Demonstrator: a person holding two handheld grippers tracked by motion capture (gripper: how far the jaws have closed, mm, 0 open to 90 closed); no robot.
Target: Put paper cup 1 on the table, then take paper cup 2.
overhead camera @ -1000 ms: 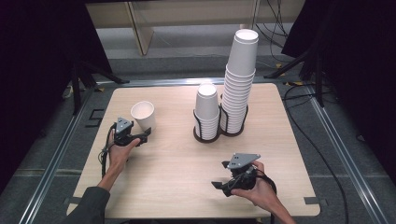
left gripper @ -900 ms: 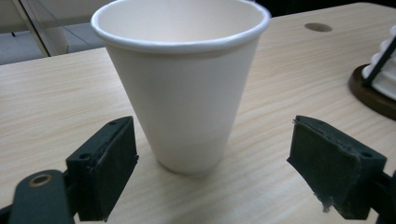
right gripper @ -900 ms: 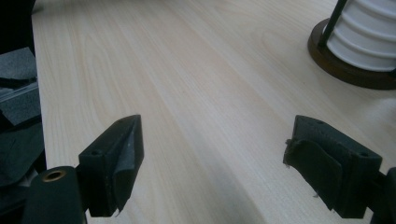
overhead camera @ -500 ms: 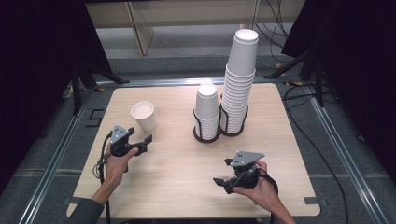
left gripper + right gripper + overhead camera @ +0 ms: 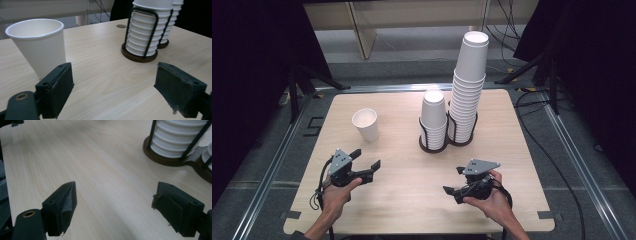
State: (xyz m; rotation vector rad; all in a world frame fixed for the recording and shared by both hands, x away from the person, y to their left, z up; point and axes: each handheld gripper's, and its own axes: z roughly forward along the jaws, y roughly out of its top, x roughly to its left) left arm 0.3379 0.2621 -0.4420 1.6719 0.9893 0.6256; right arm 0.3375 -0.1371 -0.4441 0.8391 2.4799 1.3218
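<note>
A single paper cup [image 5: 366,124] stands upright on the table [image 5: 412,200], near the left gripper [image 5: 366,161], whose jaws gape wide with nothing between them (the cup sits just beyond one jaw, untouched). The right gripper [image 5: 452,185] hovers low over bare wood, likewise spread and empty-handed, near the cup holder [image 5: 447,142].

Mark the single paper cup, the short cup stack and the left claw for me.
single paper cup [image 5: 366,125], high view, on its side wall.
short cup stack [image 5: 433,117], high view, mid-stack, above the wire holder.
left claw [image 5: 365,161], high view, between its open jaw tips.
</note>
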